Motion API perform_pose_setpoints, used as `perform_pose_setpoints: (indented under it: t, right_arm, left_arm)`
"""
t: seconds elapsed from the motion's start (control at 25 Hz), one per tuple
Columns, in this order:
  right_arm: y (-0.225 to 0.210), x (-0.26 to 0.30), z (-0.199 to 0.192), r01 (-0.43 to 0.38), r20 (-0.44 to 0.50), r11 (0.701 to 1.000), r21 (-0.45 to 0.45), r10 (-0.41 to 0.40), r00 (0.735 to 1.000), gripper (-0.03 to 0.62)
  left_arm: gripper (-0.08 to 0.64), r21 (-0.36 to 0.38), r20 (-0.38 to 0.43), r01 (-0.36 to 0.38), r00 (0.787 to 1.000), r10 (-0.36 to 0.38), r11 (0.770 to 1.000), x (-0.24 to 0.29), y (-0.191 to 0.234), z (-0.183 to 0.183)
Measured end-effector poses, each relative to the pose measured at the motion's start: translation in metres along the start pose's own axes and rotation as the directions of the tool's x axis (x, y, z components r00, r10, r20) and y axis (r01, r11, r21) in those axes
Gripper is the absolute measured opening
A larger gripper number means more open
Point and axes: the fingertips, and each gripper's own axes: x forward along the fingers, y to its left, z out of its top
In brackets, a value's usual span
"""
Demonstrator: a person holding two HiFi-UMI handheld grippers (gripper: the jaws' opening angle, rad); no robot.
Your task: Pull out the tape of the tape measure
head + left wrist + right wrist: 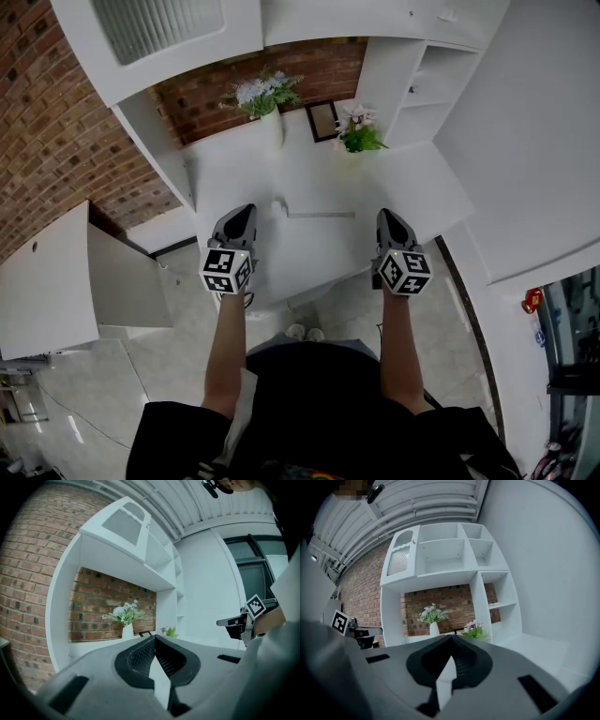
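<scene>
The left gripper (246, 216) and right gripper (385, 221) are hovering clenched and empty over the bench's (417, 187) near edge, probably because the tape (321, 215) is lying drawn out.

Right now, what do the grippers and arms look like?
The left gripper and right gripper match: grey shells, black textured fingers, each carrying a white cube with black square markers. The person wears a black short-sleeved top; forearms bare.
</scene>
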Motion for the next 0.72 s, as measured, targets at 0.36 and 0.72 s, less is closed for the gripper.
perform_pose_setpoints:
  t: [0.36, 0.72]
  right_arm:
    - [0.0, -0.002, -0.0031, -0.005, -0.007, 1.0, 0.014, 0.005, 1.0, -0.003]
    - [0.0034, 0.0007, -0.0039, -0.014, -0.013, 1.0, 0.011, 0.014, 1.0, -0.003]
  left_arm:
    - [0.009, 0.013, -0.013, 0.026, 1.0, -0.026, 1.0, 0.0013, -0.0075, -0.0005]
    - [0.009, 0.014, -0.019, 0.042, 0.999, -0.041, 0.999, 0.0032, -0.0101, -0.002]
